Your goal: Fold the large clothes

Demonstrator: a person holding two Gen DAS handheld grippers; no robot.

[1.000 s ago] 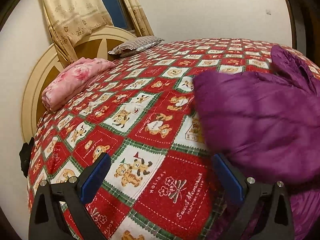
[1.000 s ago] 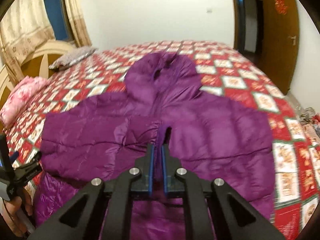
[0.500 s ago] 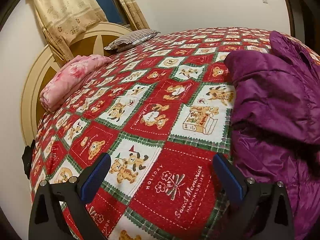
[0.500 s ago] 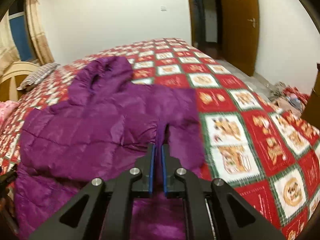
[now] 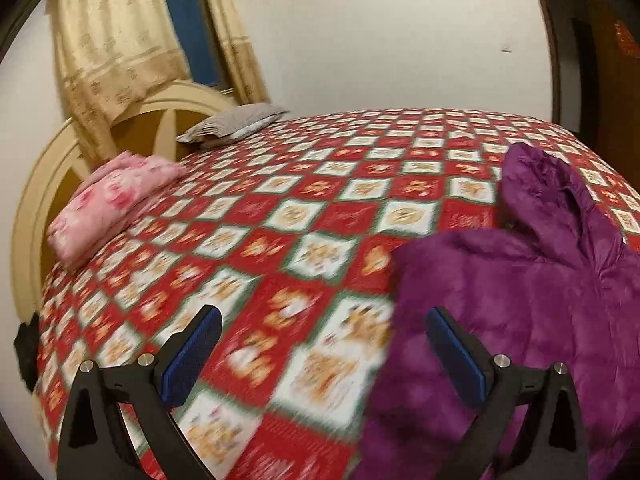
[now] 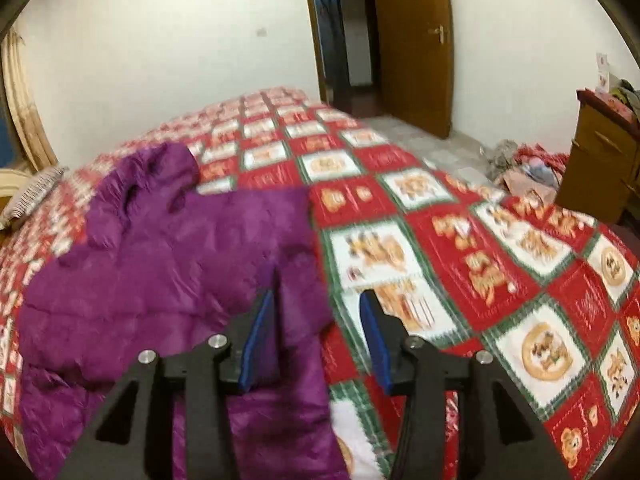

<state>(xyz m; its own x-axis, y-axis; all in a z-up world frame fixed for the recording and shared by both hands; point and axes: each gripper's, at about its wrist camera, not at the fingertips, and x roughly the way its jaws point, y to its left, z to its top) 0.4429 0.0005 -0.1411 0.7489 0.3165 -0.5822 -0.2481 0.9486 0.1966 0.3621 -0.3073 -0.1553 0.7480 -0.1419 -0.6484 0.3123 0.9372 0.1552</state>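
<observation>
right wrist view: the purple jacket (image 6: 168,272) is being shown on the bed (image 6: 500,280), hood away, lying leftward. the right tongs (image 6: 316,336), just opening, released, are nearest its edge; the left tongs (image 5: 320,348) are gaping, empty.

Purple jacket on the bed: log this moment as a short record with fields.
garment: purple jacket, hooded, sleeves folded in over the body
surface: red patterned bedspread
right tool: jaws just opened, jacket edge between them, not pressed
left tool: open, nothing between the jaws
at headboard: pink folded blanket, grey pillow
</observation>
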